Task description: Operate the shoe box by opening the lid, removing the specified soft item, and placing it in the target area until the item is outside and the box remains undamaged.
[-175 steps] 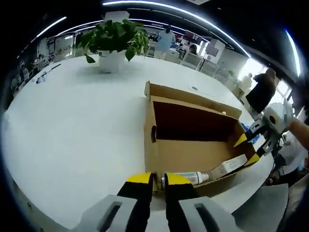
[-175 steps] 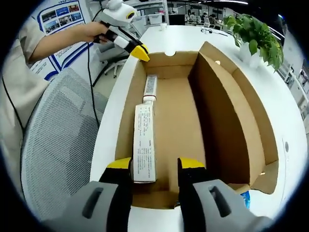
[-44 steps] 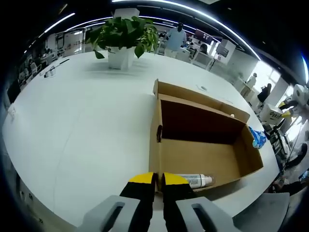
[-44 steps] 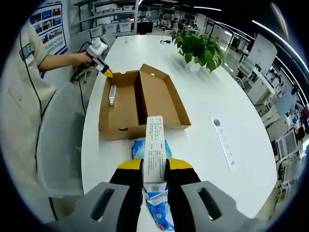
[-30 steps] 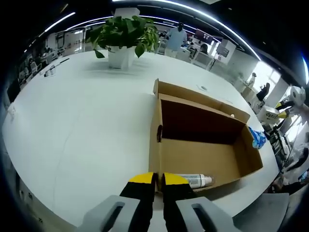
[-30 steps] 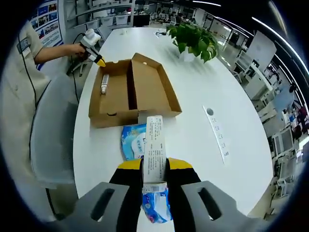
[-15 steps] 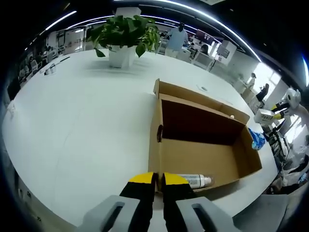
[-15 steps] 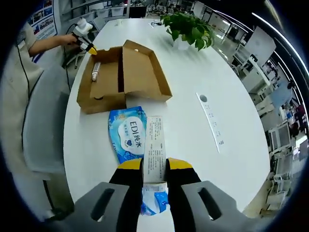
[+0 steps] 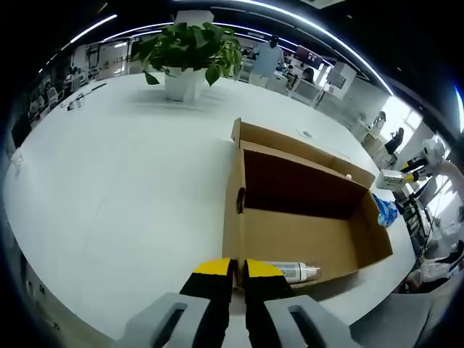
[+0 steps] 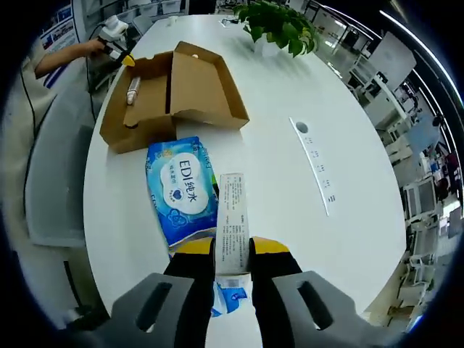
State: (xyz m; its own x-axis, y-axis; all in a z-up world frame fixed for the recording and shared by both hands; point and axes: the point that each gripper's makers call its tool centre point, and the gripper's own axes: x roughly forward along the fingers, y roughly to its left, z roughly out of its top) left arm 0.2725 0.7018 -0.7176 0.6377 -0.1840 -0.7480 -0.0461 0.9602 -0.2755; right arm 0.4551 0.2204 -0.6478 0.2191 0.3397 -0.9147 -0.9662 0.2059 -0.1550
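Compared with half a second ago, the right gripper [image 10: 232,246] has drawn further back from the shoe box [image 10: 170,90], so the box looks smaller and sits up near the far left edge of the white desk [image 10: 290,188], and more of the blue wipes pack [image 10: 181,192] shows now, lying flat on the desk between the box and the gripper. The right jaws are closed tight on a long white carton [image 10: 232,221], which sticks out forward with its left edge overlapping the pack. The left gripper view has barely changed: the left gripper [image 9: 232,267] is pinched on the near wall of the shoe box [image 9: 304,217], jaws nearly together with the cardboard edge between them. The box lid is folded open. Inside there's just a white tube [image 9: 290,272] lying along the near wall by the left gripper; the same tube [image 10: 133,90] shows in the right gripper view. A potted plant [image 9: 190,54] stands further back on the desk.
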